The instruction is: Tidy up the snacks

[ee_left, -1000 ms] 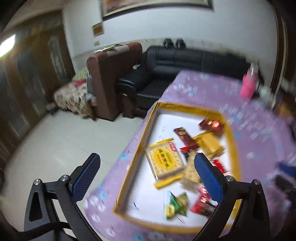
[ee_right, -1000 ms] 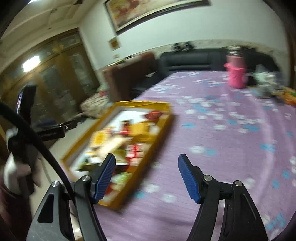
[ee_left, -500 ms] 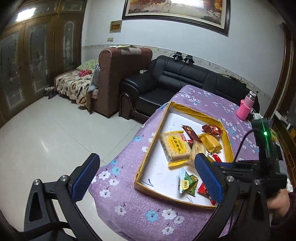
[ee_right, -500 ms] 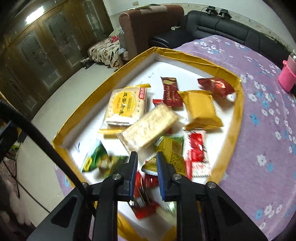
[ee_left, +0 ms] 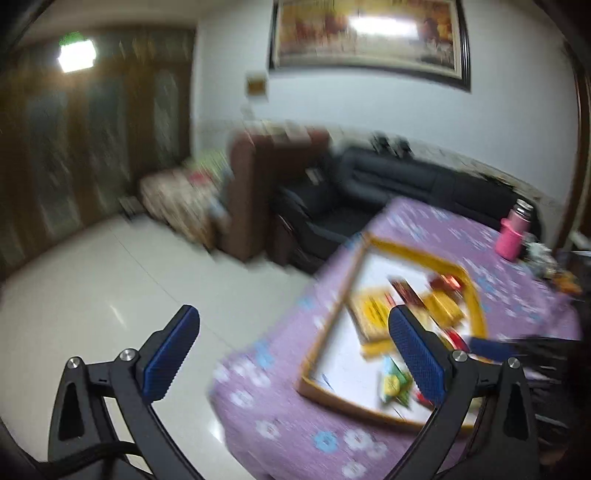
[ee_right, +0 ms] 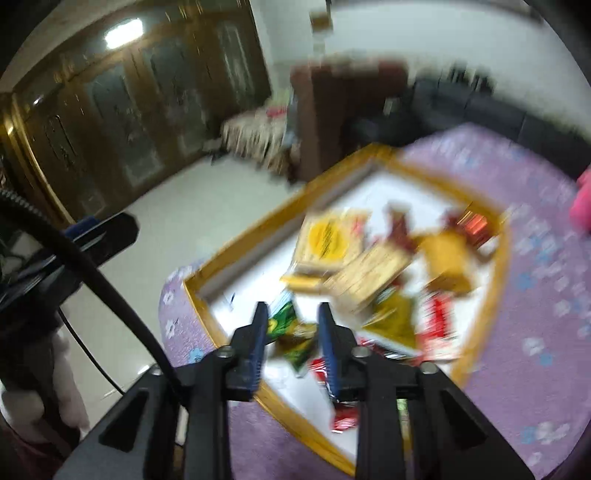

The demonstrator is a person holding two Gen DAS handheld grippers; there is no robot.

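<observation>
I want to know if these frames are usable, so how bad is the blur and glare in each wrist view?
Left wrist view: heavy motion smear over the tray and snacks, glare on the framed painting, only the left claw sharp. Right wrist view: the tray and wrappers are streaked, the green packet beyond the opening right claw is unreadable; strong fisheye bending at the edges.

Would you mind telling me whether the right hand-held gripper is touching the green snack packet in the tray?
Cannot tell. In the right wrist view the opening right hand-held gripper frames the green snack packet, but motion blur hides any contact or gap.
</observation>
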